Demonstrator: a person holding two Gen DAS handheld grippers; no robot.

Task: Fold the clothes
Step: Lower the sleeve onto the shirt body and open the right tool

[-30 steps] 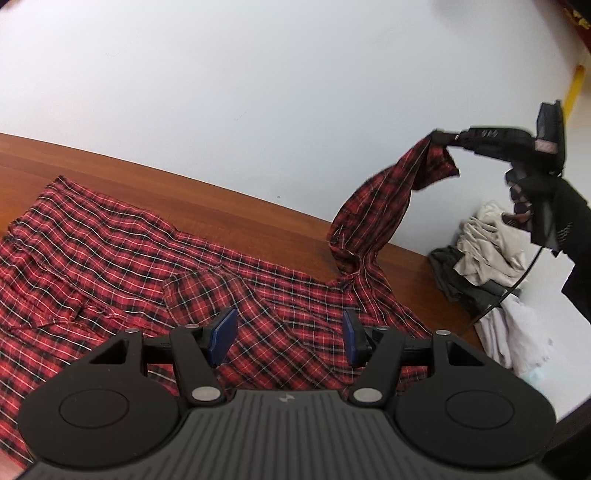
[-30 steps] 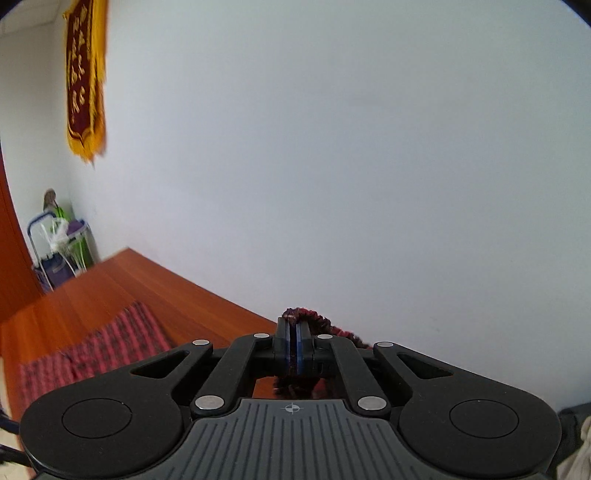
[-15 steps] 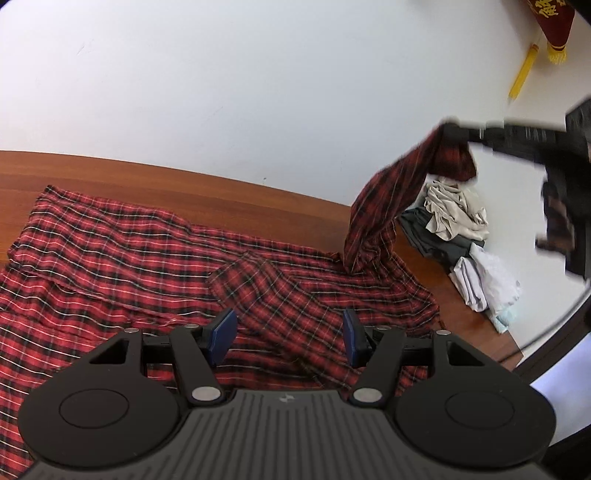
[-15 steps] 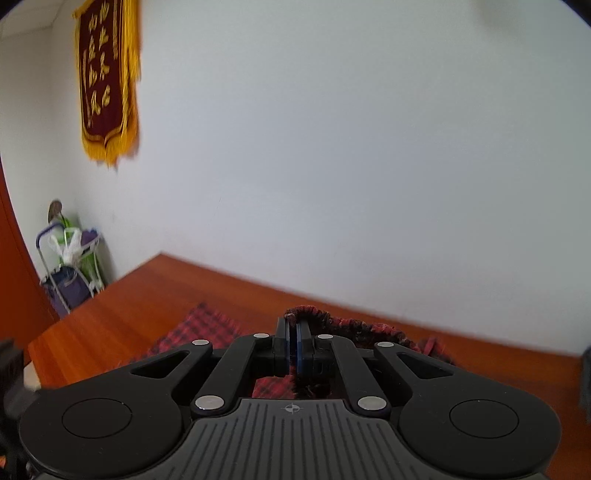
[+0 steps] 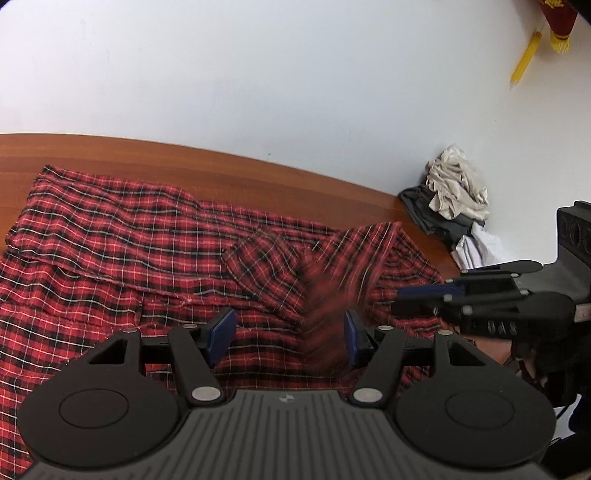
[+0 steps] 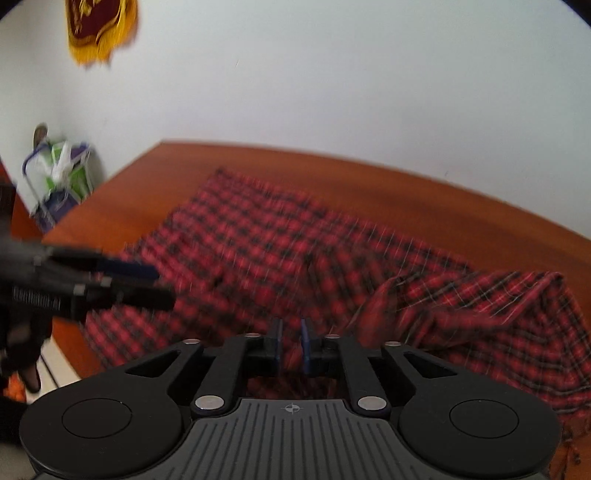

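Observation:
A red plaid shirt (image 5: 129, 236) lies spread on the brown wooden table (image 5: 258, 166). One sleeve (image 5: 325, 306), blurred by motion, is dropping across the shirt's body just ahead of my left gripper (image 5: 286, 336). That gripper hovers low over the cloth, open, with nothing between its pads. My right gripper (image 6: 291, 345) is low over the shirt (image 6: 258, 236) at its right side. Its jaws are opening with a narrow gap, and the pads do not press on the fabric seen beyond them. Each gripper shows in the other's view: right gripper (image 5: 397, 301), left gripper (image 6: 164, 284).
A heap of beige, grey and white clothes (image 5: 454, 195) sits at the table's far right corner against the white wall. A maroon banner with gold fringe (image 6: 99, 29) hangs on the wall. A small cart with bags (image 6: 59, 173) stands beyond the table's left end.
My right gripper came down from high above the table with the sleeve pinched, then parted its jaws; the sleeve fell onto the shirt. My left gripper shifted sideways, still open.

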